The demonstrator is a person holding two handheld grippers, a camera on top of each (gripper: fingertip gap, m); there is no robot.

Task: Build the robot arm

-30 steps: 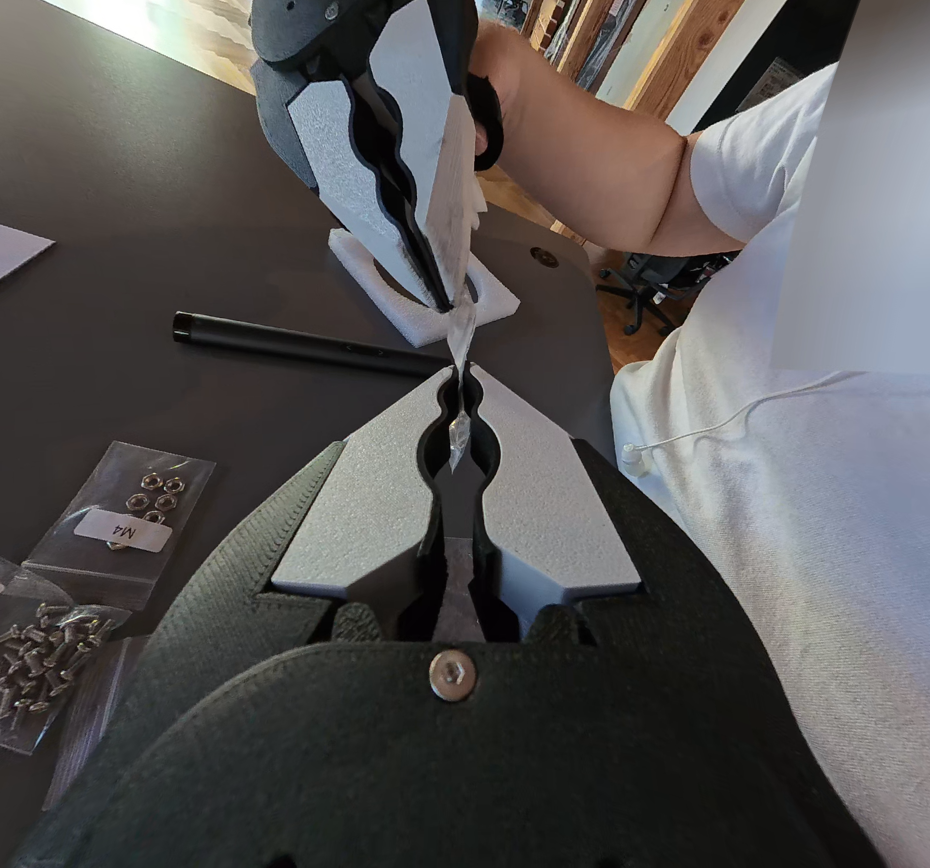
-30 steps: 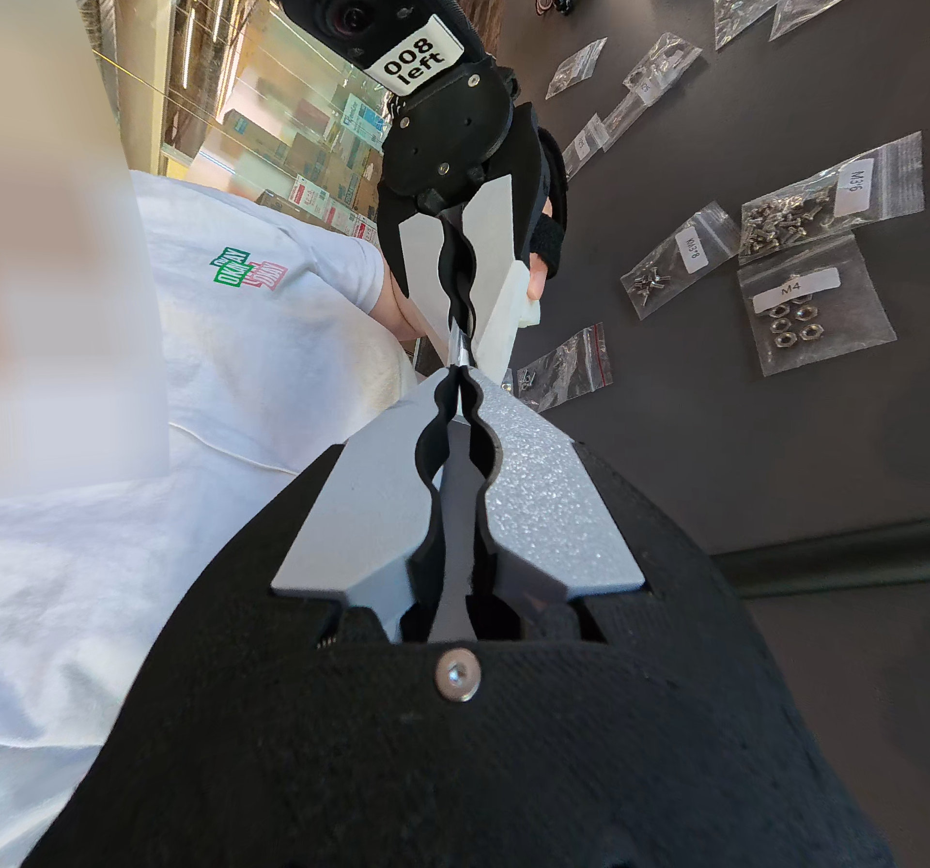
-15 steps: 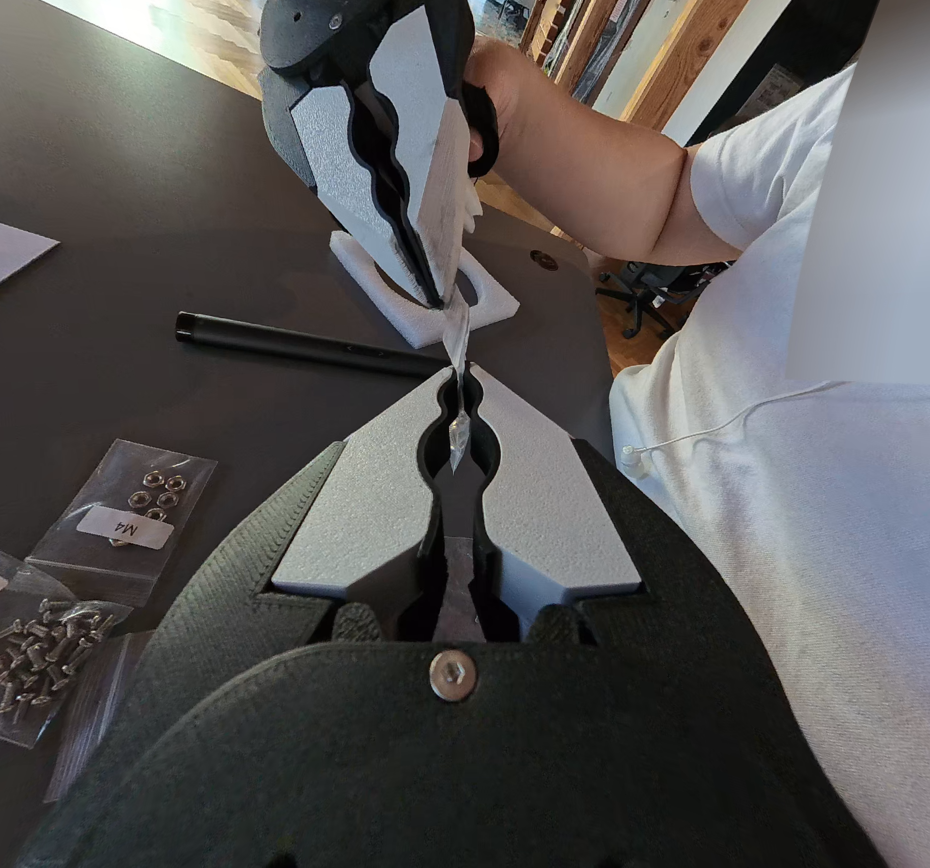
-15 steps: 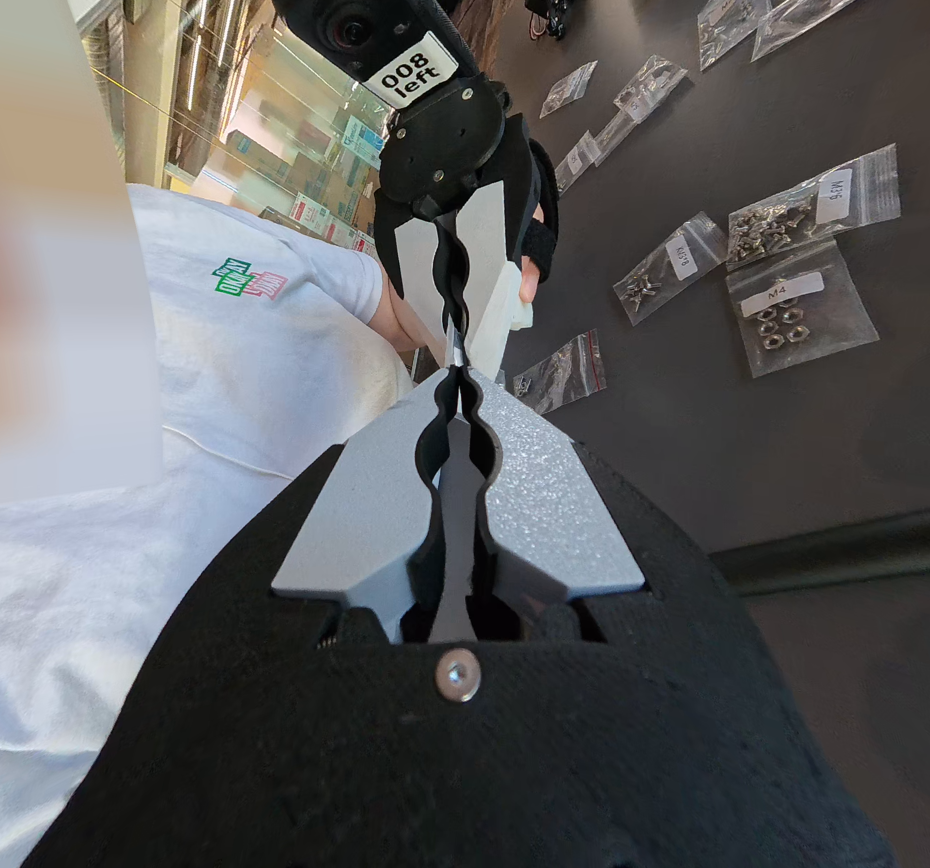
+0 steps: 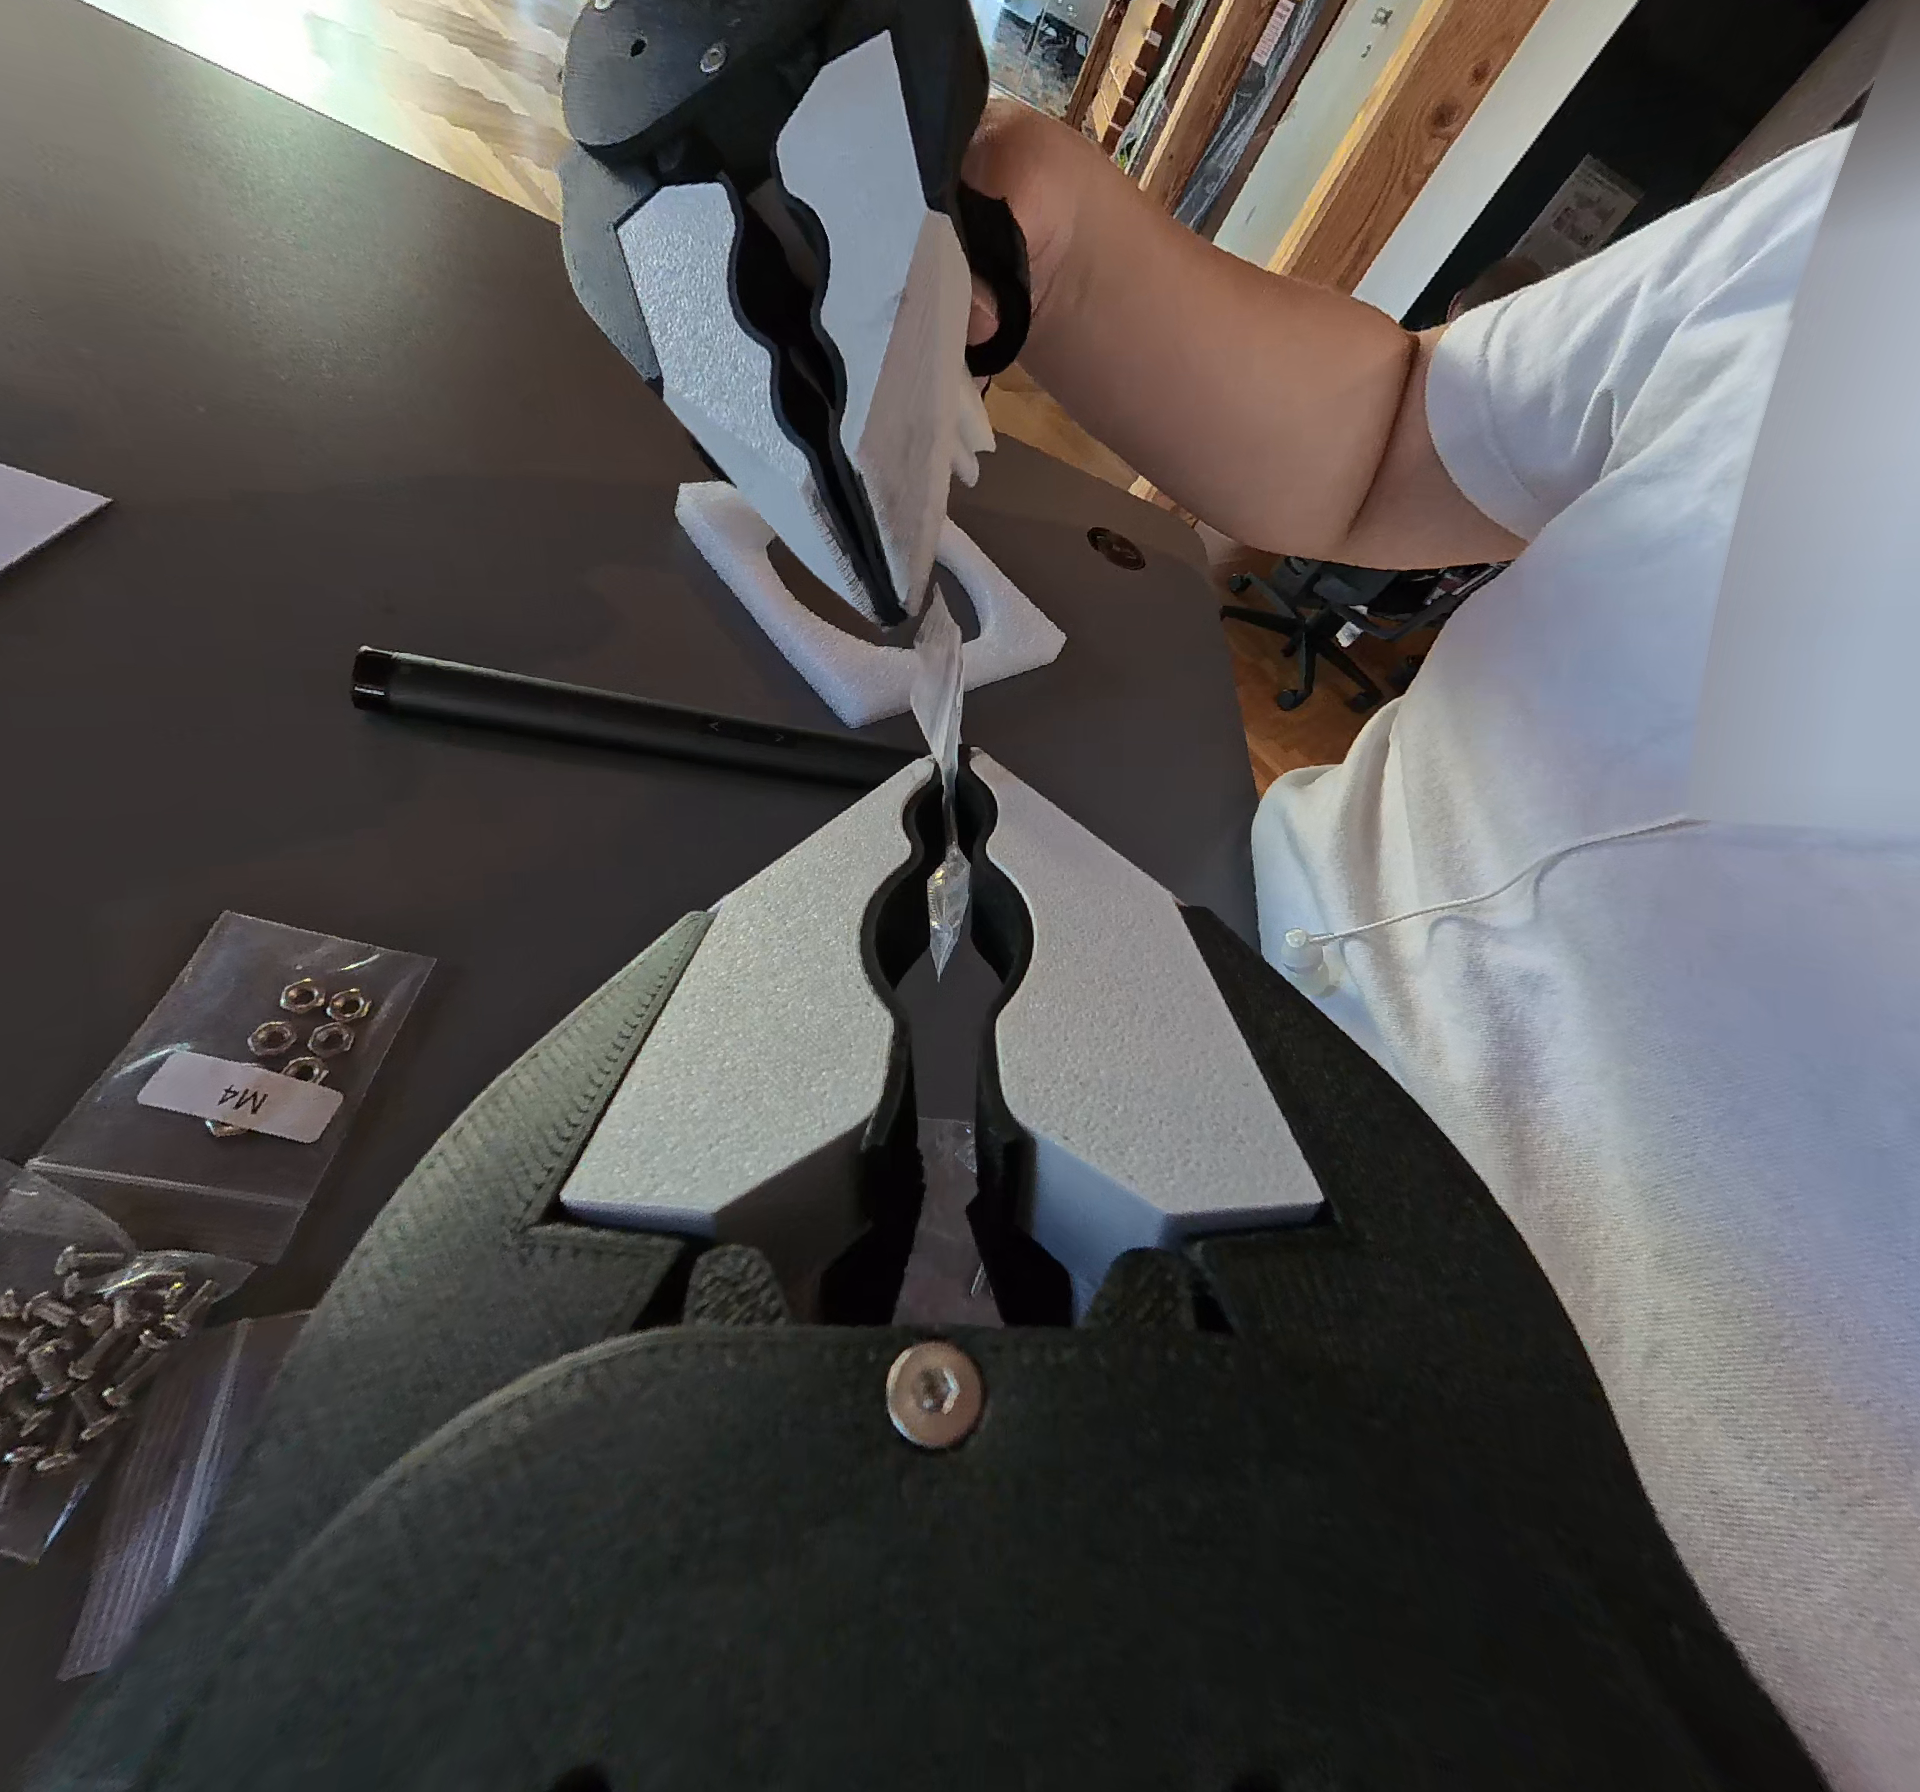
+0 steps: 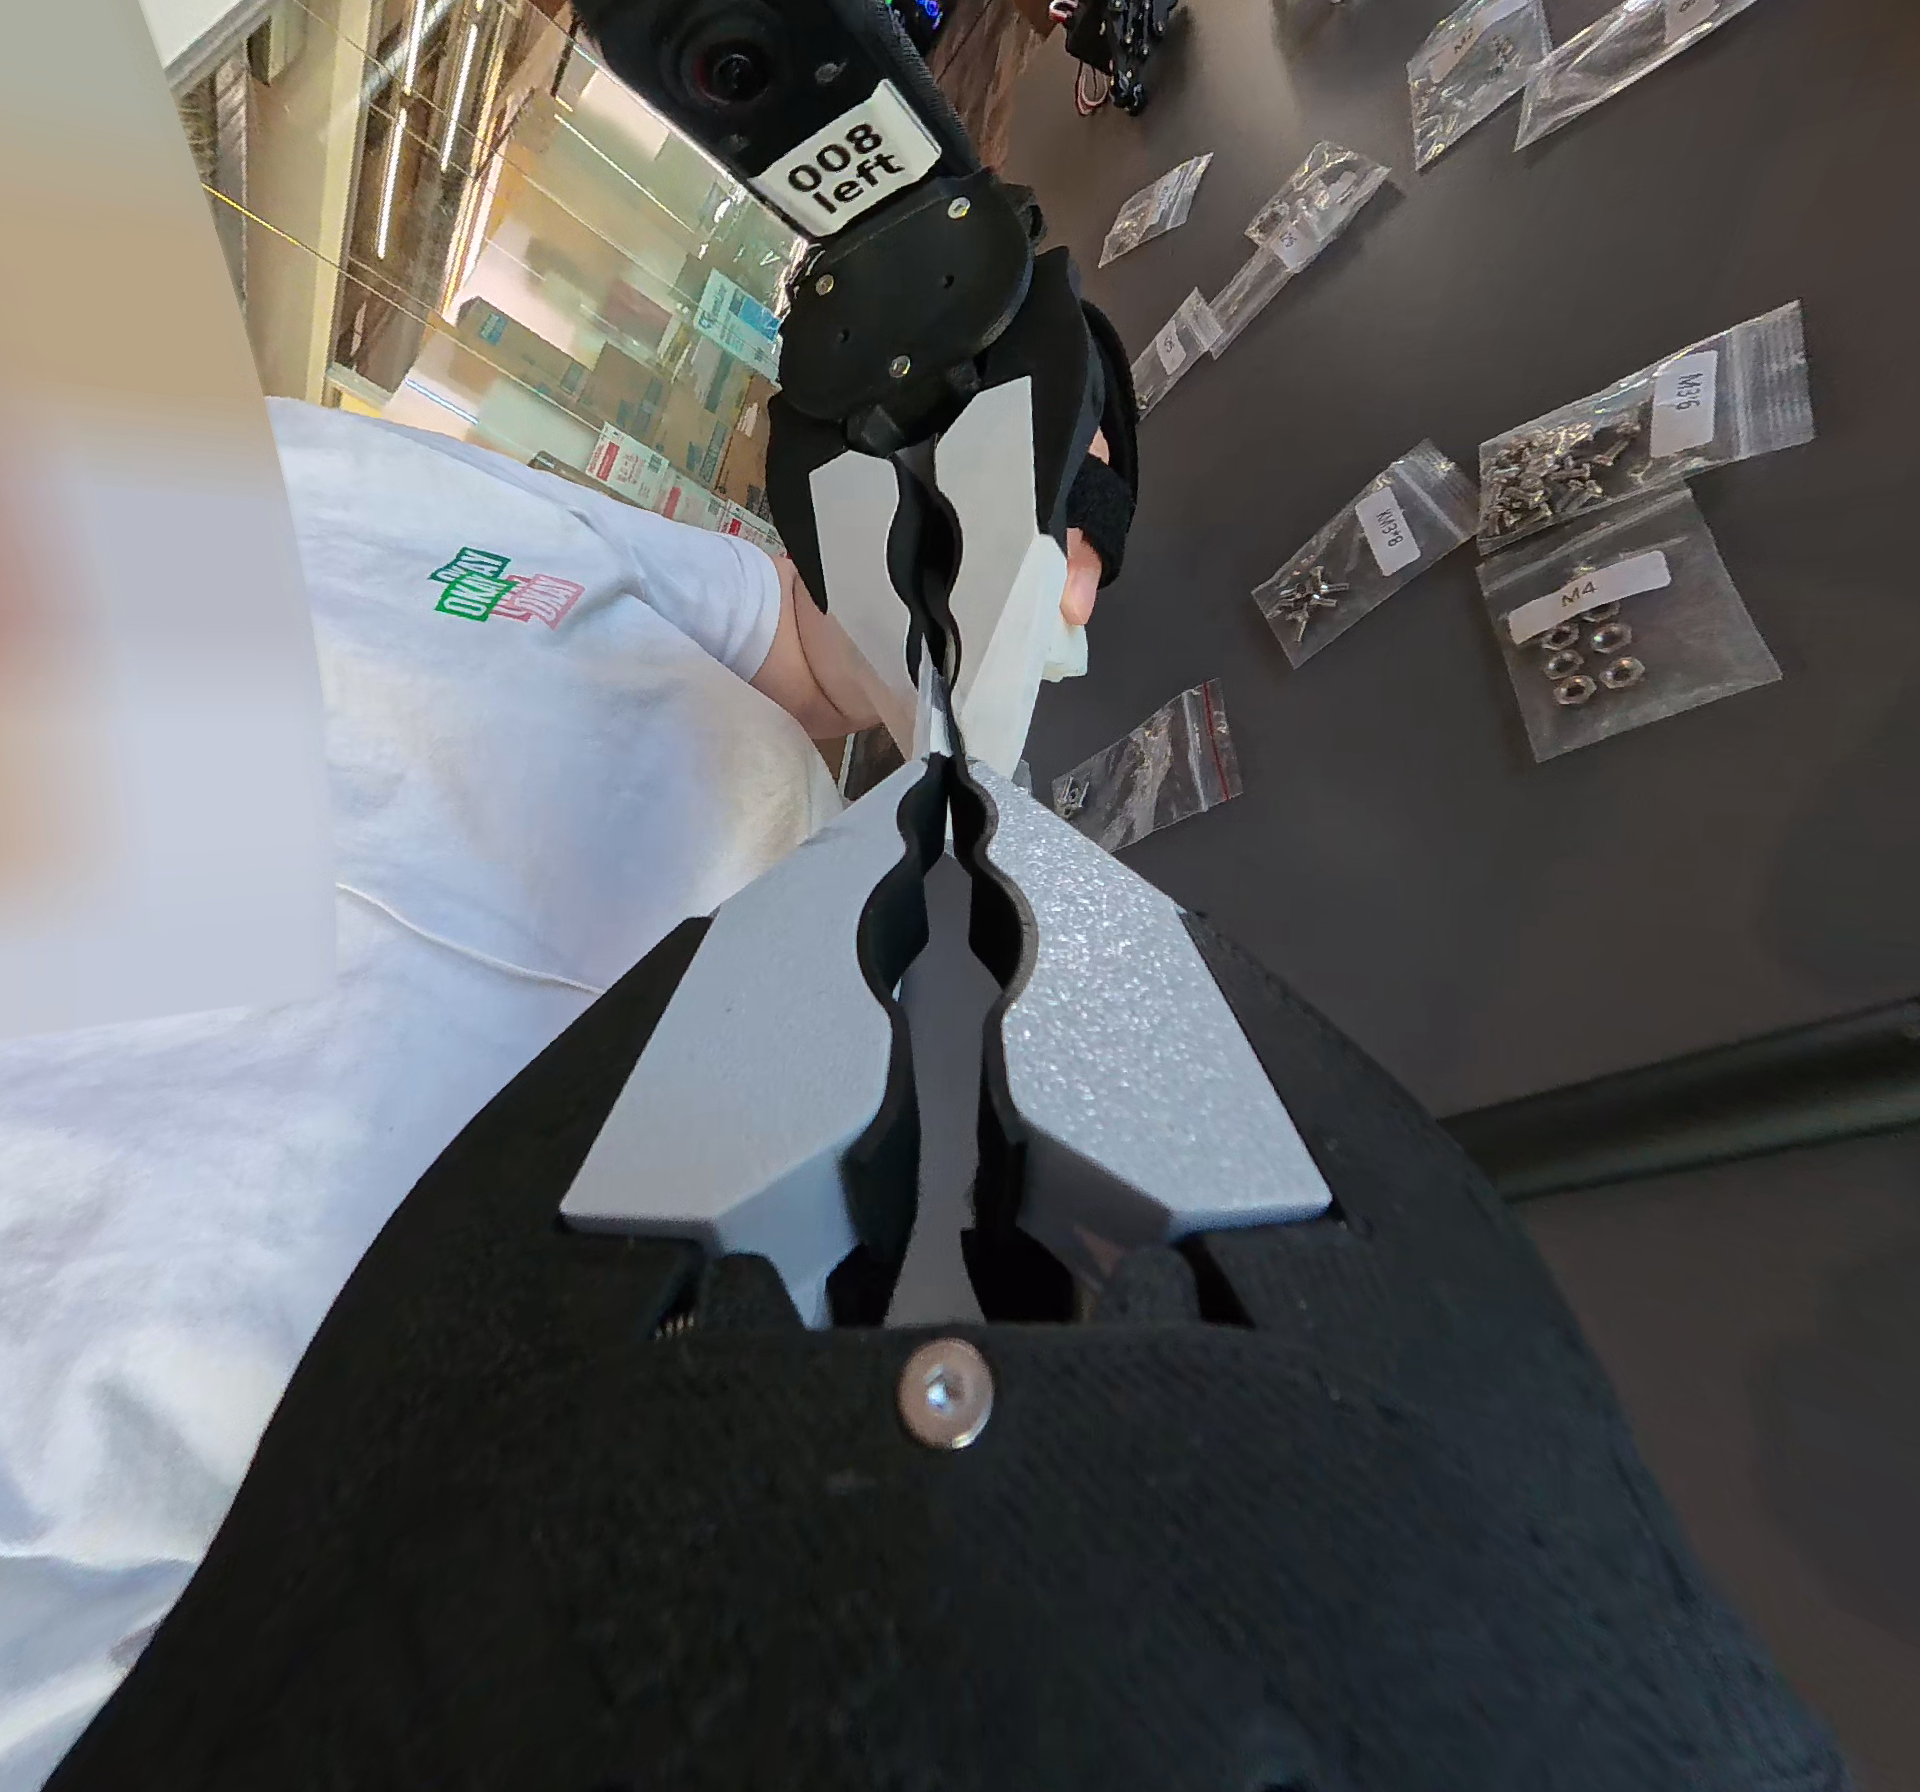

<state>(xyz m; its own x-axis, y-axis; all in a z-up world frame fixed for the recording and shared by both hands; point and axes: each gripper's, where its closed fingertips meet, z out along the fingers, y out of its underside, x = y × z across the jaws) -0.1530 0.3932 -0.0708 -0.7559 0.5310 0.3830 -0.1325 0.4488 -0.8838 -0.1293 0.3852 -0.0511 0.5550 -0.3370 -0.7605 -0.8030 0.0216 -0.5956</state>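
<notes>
Above the dark table [image 5: 260,371], the left gripper [image 5: 948,774] and the right gripper [image 5: 902,612] both pinch one small clear plastic bag [image 5: 938,693], stretched between their closed tips. Behind it lie a white foam piece [image 5: 997,646] and a black tube [image 5: 582,708]; a bag of nuts [image 5: 270,1056] and a bag of screws [image 5: 73,1347] lie to the left.

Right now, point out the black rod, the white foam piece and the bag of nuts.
black rod [image 5: 582,708], left wrist view, middle of its length
white foam piece [image 5: 727,537], left wrist view, its far left corner
bag of nuts [image 6: 1621,641], right wrist view, clear plastic over the nuts
</notes>
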